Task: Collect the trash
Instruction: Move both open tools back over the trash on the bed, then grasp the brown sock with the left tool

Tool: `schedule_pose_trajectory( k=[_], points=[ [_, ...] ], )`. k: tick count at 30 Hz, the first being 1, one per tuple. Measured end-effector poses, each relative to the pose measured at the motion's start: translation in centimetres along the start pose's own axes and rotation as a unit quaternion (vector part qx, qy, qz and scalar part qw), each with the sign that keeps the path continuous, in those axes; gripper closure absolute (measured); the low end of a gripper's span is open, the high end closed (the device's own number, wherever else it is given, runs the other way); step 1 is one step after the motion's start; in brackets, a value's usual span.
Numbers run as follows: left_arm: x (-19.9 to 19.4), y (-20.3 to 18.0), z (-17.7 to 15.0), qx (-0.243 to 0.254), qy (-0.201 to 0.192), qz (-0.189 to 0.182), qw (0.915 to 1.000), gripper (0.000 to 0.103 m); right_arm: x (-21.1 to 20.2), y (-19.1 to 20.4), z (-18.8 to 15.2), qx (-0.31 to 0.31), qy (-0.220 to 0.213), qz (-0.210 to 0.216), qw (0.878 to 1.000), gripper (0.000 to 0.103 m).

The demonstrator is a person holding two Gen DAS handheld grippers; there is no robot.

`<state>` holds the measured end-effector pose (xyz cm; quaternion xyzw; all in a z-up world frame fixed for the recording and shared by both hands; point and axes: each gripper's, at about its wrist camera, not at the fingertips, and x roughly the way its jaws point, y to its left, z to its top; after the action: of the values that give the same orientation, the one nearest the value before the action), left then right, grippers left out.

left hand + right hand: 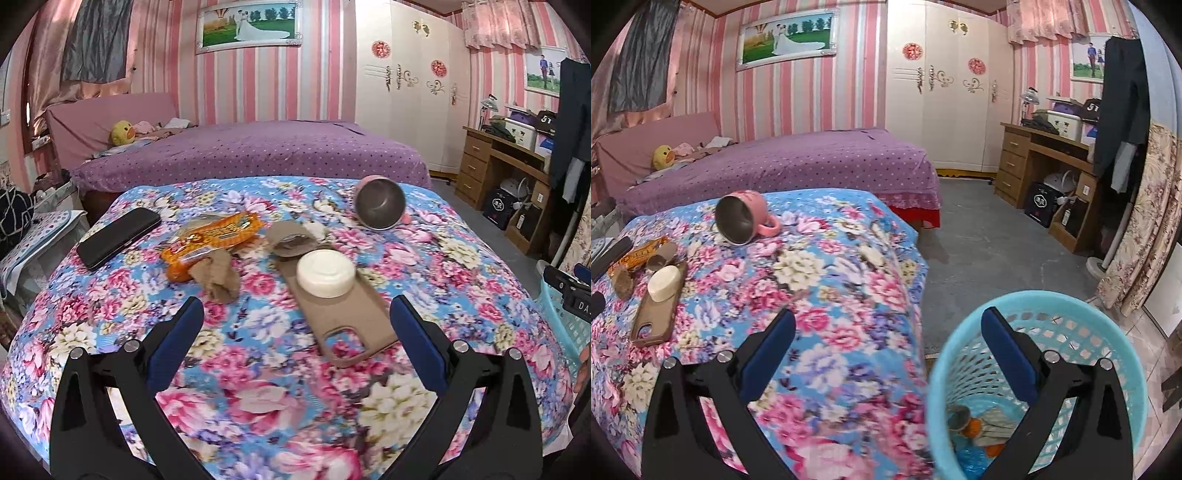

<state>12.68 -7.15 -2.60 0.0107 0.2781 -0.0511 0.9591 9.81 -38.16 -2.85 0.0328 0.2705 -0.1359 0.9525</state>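
On the floral-covered table (258,354) lie an orange snack wrapper (212,240), crumpled brown paper (219,282), a torn brown cardboard piece (291,236) and a white round lid (325,272) resting on a brown phone case (340,314). My left gripper (295,317) hangs open above the table's near part, holding nothing. My right gripper (888,328) is open and empty too, above the edge of a light blue basket (1071,317) beside the table. Scraps of trash (975,424) lie at the basket's bottom.
A pink mug (378,203) lies tipped over at the table's far right and a black phone (118,236) at the far left. Behind stands a purple bed (258,151). A wooden desk (1049,162) and grey floor (990,236) are to the right.
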Motion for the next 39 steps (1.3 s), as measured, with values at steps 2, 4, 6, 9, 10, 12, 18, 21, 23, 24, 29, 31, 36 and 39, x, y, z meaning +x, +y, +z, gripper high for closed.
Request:
schedule_pose_trajectory(
  k=[2, 4, 6, 9, 10, 12, 18, 21, 23, 24, 29, 31, 36, 39],
  points=[
    [0.1, 0.5, 0.0, -0.002, 0.002, 0.003, 1.0, 0.006, 0.2, 0.8, 0.0, -0.006, 0.001, 0.004, 1.0, 0.005],
    [0.4, 1.1, -0.1, -0.006, 0.007, 0.006, 0.9999, 0.006, 0.4, 1.4, 0.0, -0.012, 0.003, 0.004, 1.0, 0.005],
    [0.6, 1.7, -0.1, -0.012, 0.013, 0.007, 0.9998, 0.006, 0.5, 1.9, -0.1, -0.014, 0.005, 0.006, 1.0, 0.005],
    [1.0, 3.1, -0.3, -0.025, 0.022, 0.016, 0.9993, 0.006, 0.9, 2.5, -0.1, -0.013, 0.009, 0.015, 1.0, 0.005],
    [1.1, 3.4, -0.3, -0.028, 0.025, 0.02, 0.9991, 0.006, 1.0, 2.8, -0.1, -0.013, 0.011, 0.018, 1.0, 0.005],
    [1.5, 4.3, -0.5, -0.034, 0.032, 0.033, 0.9984, 0.006, 1.2, 3.2, -0.2, -0.011, 0.013, 0.023, 1.0, 0.005],
    [3.0, 7.0, -0.7, -0.047, 0.06, 0.05, 0.9958, 0.006, 2.1, 4.6, -0.3, -0.024, 0.028, 0.022, 0.999, 0.005],
    [3.6, 8.2, -0.6, -0.06, 0.07, 0.043, 0.9948, 0.006, 2.4, 5.3, -0.1, -0.031, 0.028, 0.016, 0.999, 0.005],
    [3.9, 8.7, -0.3, -0.061, 0.066, 0.046, 0.9949, 0.006, 2.7, 5.6, 0.1, -0.034, 0.029, 0.013, 0.999, 0.005],
    [4.1, 8.7, -0.1, -0.061, 0.065, 0.046, 0.9949, 0.007, 2.8, 5.7, 0.2, -0.035, 0.03, 0.013, 0.999, 0.005],
    [6.1, 8.1, 1.0, -0.066, 0.073, 0.028, 0.9947, 0.017, 3.4, 6.3, 0.7, -0.02, 0.034, 0.022, 0.999, 0.005],
    [6.9, 7.5, 1.3, -0.064, 0.08, 0.022, 0.9945, 0.023, 3.5, 6.8, 0.8, -0.016, 0.034, 0.026, 0.999, 0.005],
    [9.2, 7.1, 1.5, -0.064, 0.108, 0.017, 0.9919, 0.051, 3.8, 8.8, 0.9, -0.035, 0.036, 0.035, 0.998, 0.005],
    [9.5, 7.7, 1.3, -0.083, 0.117, -0.005, 0.9897, 0.069, 3.7, 10.2, 0.8, -0.054, 0.037, 0.046, 0.997, 0.005]
  ],
)
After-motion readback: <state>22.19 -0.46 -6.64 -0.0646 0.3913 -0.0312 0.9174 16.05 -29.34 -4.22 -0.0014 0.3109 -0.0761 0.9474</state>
